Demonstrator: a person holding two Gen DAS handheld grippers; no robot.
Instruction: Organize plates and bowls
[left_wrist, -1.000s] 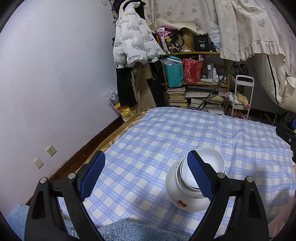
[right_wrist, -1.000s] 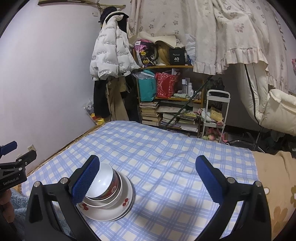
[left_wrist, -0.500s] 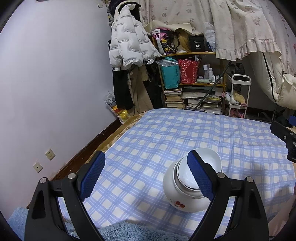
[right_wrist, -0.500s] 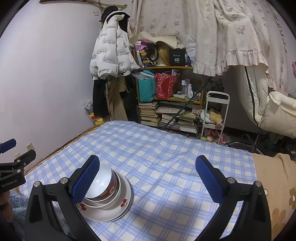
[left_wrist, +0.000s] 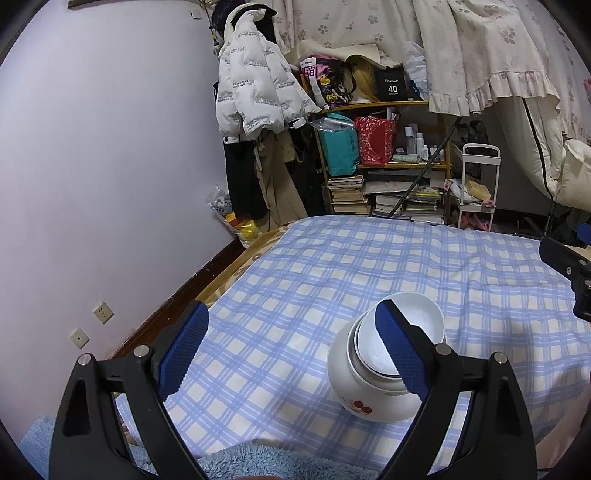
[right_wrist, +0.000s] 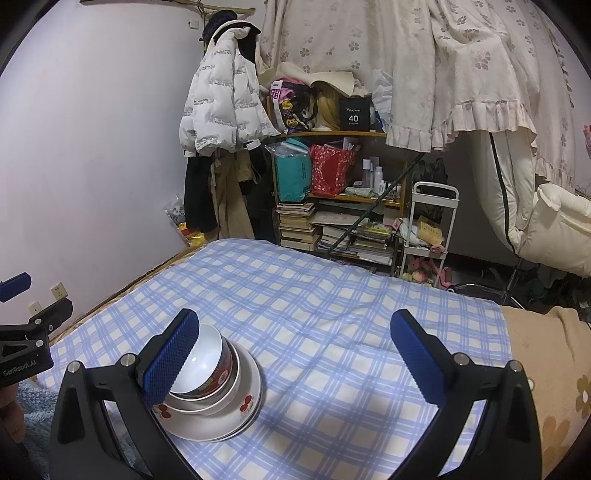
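Bowls (right_wrist: 210, 391) stacked — blue-checked bedsheet (right_wrist: 332, 314), cluttered bookshelf (right_wrist: 332, 206).

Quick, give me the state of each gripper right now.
Left gripper: open, holding nothing; the stack of bowls sits behind its right finger.
Right gripper: open, holding nothing.

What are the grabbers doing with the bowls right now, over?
Left gripper open, empty. Right gripper open, empty. Bowl stack nested on checked bedsheet, untouched. Nothing in the way.
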